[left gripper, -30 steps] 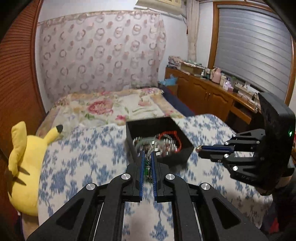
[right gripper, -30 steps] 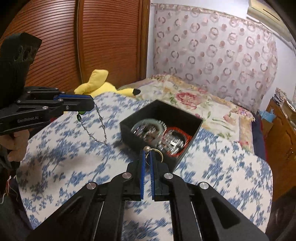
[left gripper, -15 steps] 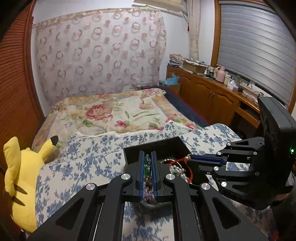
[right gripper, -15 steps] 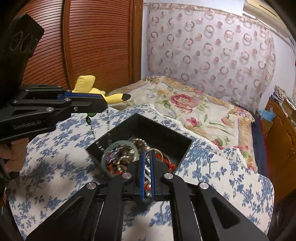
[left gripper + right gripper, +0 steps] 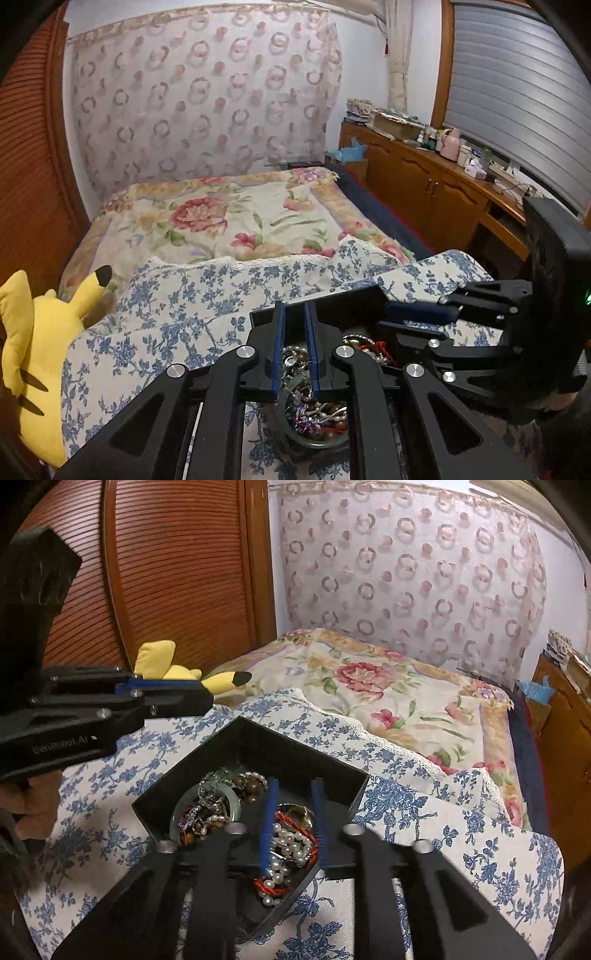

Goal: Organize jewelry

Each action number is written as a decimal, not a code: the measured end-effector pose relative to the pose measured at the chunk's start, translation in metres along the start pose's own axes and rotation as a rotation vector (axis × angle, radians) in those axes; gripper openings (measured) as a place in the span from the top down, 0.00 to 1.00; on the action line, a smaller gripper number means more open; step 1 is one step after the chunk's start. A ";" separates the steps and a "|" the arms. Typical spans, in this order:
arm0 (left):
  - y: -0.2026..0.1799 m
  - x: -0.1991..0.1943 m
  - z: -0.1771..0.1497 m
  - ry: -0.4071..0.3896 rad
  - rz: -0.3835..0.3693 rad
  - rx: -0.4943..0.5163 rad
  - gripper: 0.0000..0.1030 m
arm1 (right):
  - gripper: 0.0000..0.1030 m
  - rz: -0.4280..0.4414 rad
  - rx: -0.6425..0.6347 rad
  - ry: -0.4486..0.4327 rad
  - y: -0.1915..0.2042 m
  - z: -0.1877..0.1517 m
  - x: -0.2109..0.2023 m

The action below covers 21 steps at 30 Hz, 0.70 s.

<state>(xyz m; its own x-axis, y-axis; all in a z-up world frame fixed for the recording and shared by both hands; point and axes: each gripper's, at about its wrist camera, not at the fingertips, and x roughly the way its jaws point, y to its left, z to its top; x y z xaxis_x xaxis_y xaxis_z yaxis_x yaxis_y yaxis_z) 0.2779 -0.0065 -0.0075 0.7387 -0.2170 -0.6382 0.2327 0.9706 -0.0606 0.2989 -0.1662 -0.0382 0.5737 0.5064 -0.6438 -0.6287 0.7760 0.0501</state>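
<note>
A black open box (image 5: 255,746) sits on the blue-flowered cloth, filled with jewelry: a pale green bangle (image 5: 177,814), brown beads, a pearl string (image 5: 288,843) and a red cord bracelet (image 5: 271,886). The box also shows in the left wrist view (image 5: 354,299). My left gripper (image 5: 294,314) hovers over the box with its jaws a little apart and nothing between them; the chain necklace lies among the jewelry below (image 5: 306,417). My right gripper (image 5: 293,786) is open over the pearls, empty. It shows from the side in the left wrist view (image 5: 391,310).
A yellow plush toy (image 5: 33,354) lies at the left edge of the blue-flowered cloth (image 5: 461,834). Behind is a bed with a floral cover (image 5: 229,218). A wooden cabinet (image 5: 436,188) with small items runs along the right. A wooden shutter door (image 5: 177,572) stands at the left.
Both grippers moved over the box and opened. The chain with the green pendant left the left gripper and the ring left the right gripper; both now lie in the box.
</note>
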 end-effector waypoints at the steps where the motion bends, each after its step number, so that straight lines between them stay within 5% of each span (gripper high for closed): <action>1: 0.001 -0.001 -0.002 -0.002 0.005 0.000 0.85 | 0.77 -0.002 0.004 -0.006 0.000 -0.001 -0.004; 5: -0.001 -0.012 -0.010 -0.018 0.024 0.003 0.75 | 0.77 -0.018 0.036 -0.036 0.002 -0.006 -0.020; 11: -0.009 -0.040 -0.025 -0.051 0.062 0.017 0.43 | 0.76 -0.049 0.081 -0.082 0.009 -0.021 -0.055; 13: -0.013 -0.053 -0.032 -0.073 0.077 0.015 0.26 | 0.70 -0.062 0.096 -0.099 0.014 -0.028 -0.069; 21: -0.021 -0.100 -0.062 -0.124 0.109 -0.011 0.08 | 0.42 -0.110 0.130 -0.174 0.032 -0.051 -0.121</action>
<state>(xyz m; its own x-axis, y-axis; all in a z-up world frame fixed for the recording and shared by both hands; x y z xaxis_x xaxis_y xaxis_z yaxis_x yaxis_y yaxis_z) 0.1596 0.0010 0.0098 0.8316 -0.1208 -0.5421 0.1404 0.9901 -0.0053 0.1825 -0.2218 0.0025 0.7238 0.4641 -0.5105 -0.4910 0.8663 0.0915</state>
